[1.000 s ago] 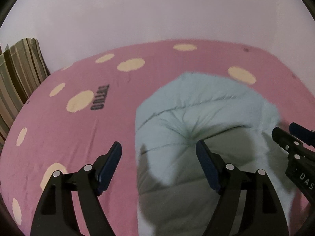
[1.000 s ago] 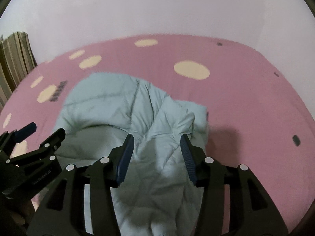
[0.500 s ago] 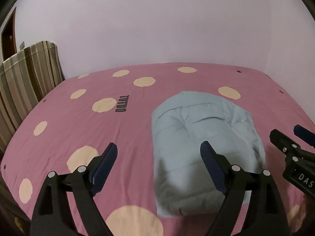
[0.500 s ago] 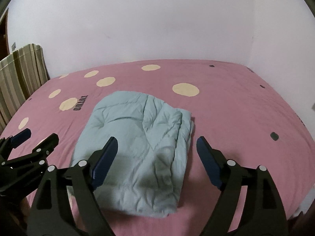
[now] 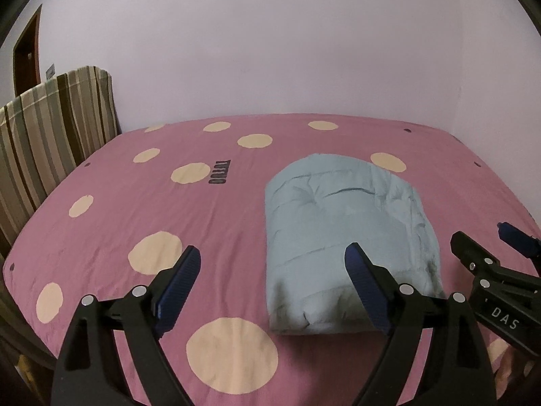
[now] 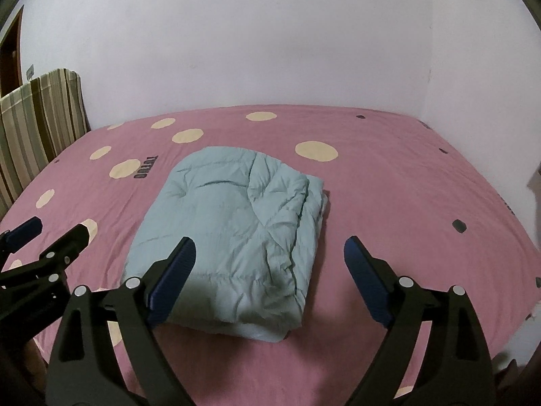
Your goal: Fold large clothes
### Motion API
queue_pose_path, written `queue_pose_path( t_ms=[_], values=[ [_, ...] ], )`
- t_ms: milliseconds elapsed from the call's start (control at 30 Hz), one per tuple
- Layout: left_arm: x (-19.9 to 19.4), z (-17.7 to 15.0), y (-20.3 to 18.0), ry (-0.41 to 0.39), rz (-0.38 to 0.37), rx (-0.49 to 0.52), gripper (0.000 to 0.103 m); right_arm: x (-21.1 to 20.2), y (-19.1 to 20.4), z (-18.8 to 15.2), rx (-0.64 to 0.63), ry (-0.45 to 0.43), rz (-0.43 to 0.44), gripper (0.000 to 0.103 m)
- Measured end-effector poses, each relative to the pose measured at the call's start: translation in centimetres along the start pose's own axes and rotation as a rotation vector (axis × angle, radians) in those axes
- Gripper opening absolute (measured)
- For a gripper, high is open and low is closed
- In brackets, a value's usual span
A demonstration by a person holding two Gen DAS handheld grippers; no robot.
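Right now you are looking down over the bed [image 5: 142, 203], its pink sheet dotted with cream circles and reaching back to the pale wall [image 5: 270, 50] on the far side. Off to the left a striped cushion [image 5: 44, 135] is standing upright against the edge of the bed, with a brown door [image 5: 25, 54] showing behind it. Lying on the sheet, nearer your side than the wall, the light blue quilted garment [image 6: 233, 230] is sitting folded into a thick, puffy rectangle, its layered edges showing along the right side in the right wrist view. You are holding the left gripper [image 5: 272, 286] above the near edge of the bed with its blue-padded fingers spread wide, nothing between them, its right finger hanging in front of the bundle's near left part. You are holding the right gripper [image 6: 270, 279] the same way, fingers wide apart and gripping nothing, with the bundle's near right corner showing between them. Each gripper is appearing at the edge of the other's view.
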State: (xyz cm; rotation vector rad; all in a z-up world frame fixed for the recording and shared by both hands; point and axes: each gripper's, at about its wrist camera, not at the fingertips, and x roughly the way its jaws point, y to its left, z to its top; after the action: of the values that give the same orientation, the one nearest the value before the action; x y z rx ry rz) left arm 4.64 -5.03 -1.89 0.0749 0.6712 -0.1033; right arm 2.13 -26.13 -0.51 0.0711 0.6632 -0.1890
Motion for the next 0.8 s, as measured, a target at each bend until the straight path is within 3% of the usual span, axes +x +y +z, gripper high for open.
queue_pose_path(
  t_ms=[800],
  values=[
    [-1.4,-0.9,0.6,-0.008,0.005,-0.005,0.086,-1.2,0.7,-0.4,-0.028,-0.017,-0.011,0.093]
  ],
)
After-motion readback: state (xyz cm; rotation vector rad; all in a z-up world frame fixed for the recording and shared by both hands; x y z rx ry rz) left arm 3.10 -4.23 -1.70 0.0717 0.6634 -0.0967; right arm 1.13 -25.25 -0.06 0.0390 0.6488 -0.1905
